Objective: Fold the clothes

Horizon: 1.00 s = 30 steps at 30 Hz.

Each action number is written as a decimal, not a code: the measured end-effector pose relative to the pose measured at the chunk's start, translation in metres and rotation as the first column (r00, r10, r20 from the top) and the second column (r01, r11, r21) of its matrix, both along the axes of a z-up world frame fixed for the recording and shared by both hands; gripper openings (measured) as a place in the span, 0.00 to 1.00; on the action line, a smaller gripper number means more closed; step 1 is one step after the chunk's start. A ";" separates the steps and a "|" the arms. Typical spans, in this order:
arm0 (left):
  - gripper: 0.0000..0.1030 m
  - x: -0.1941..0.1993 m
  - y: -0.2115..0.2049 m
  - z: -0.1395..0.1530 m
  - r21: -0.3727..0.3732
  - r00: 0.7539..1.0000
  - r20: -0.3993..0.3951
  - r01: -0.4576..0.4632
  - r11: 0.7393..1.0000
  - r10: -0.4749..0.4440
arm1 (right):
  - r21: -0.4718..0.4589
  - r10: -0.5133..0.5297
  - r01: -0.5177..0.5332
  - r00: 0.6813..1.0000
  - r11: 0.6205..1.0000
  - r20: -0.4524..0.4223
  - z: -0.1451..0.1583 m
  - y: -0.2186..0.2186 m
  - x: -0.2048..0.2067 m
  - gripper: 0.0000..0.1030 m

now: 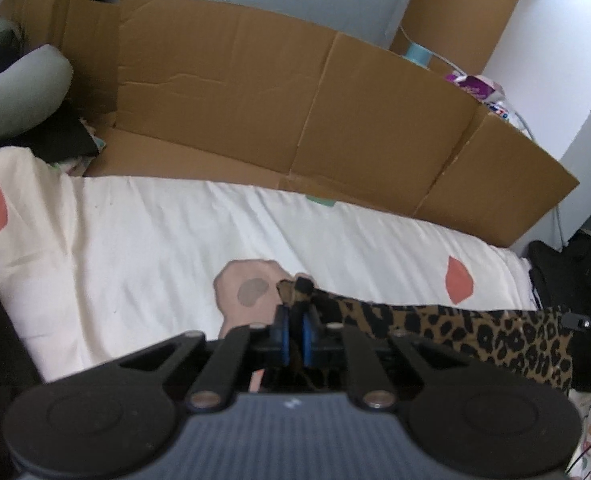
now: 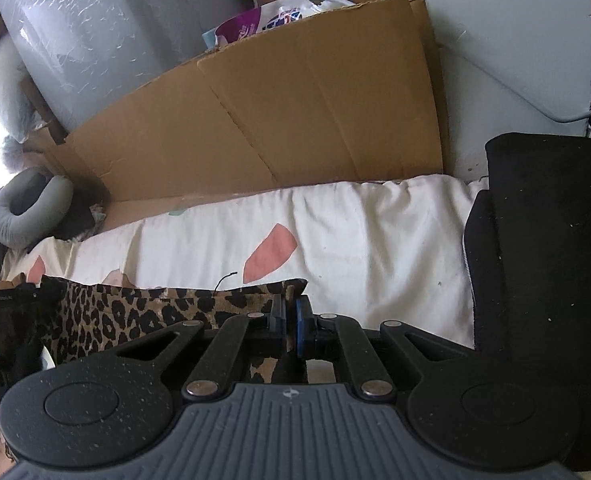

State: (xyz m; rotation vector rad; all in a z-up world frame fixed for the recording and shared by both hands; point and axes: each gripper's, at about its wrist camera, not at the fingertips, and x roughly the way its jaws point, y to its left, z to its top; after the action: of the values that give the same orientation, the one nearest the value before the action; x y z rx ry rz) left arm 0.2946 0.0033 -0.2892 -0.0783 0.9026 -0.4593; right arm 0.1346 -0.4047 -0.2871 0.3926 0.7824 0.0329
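Observation:
A leopard-print garment [image 1: 475, 332] hangs stretched between both grippers, lifted off the white bed sheet [image 1: 155, 240]. My left gripper [image 1: 294, 322] is shut on its left corner, a tuft of cloth poking up between the blue pads. In the right wrist view the same leopard-print garment [image 2: 143, 312] runs off to the left, and my right gripper [image 2: 289, 320] is shut on its right corner. The other gripper's black body [image 2: 3, 300] shows at the far left edge with a hand under it. The garment's lower part is hidden behind the gripper bodies.
Flattened cardboard [image 1: 295, 100] stands along the far side of the bed. A grey ring pillow [image 2: 31, 208] lies at the bed's left end. A black cushioned object [image 2: 547, 240] stands at the right end. The sheet has pink patches [image 2: 271, 252].

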 end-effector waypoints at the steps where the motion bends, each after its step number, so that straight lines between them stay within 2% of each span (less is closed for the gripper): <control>1: 0.07 0.001 -0.002 -0.001 0.006 1.000 -0.001 0.002 1.000 -0.002 | -0.002 -0.002 0.002 1.000 1.000 -0.004 -0.001 0.000 0.000 0.02; 8: 0.07 0.016 -0.013 -0.024 0.048 0.999 -0.036 0.011 0.999 -0.009 | -0.010 -0.013 0.012 0.999 1.000 -0.047 -0.015 -0.002 0.011 0.02; 15: 0.07 0.025 -0.019 -0.062 0.080 0.995 -0.104 0.005 0.997 0.003 | -0.009 -0.008 0.007 0.993 1.000 -0.121 -0.044 0.000 0.030 0.02; 20: 0.07 0.029 -0.021 -0.066 0.088 0.995 -0.099 -0.003 0.996 0.012 | -0.015 -0.013 0.011 0.987 1.000 -0.159 -0.058 0.001 0.039 0.02; 25: 0.08 0.034 -0.027 -0.069 0.108 0.996 -0.091 -0.012 0.994 0.022 | -0.082 -0.068 0.052 0.976 0.995 -0.208 -0.072 -0.003 0.044 0.00; 26: 0.09 0.035 -0.028 -0.070 0.111 0.995 -0.092 -0.013 0.994 0.024 | -0.081 -0.070 0.054 0.976 0.995 -0.206 -0.071 -0.005 0.043 0.00; 29: 0.20 0.036 -0.027 -0.067 0.129 0.995 -0.088 -0.028 0.991 0.039 | -0.076 -0.073 0.059 0.977 0.995 -0.199 -0.070 -0.009 0.041 0.00; 30: 0.27 0.036 -0.027 -0.065 0.138 0.996 -0.081 -0.036 0.990 0.047 | -0.086 -0.067 0.051 0.980 0.995 -0.190 -0.066 -0.008 0.039 0.00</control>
State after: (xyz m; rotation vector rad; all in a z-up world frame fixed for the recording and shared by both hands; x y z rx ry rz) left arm 0.3308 -0.0232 -0.3540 0.0084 1.0111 -0.3565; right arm 0.1741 -0.4131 -0.3531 0.3449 0.9596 -0.0938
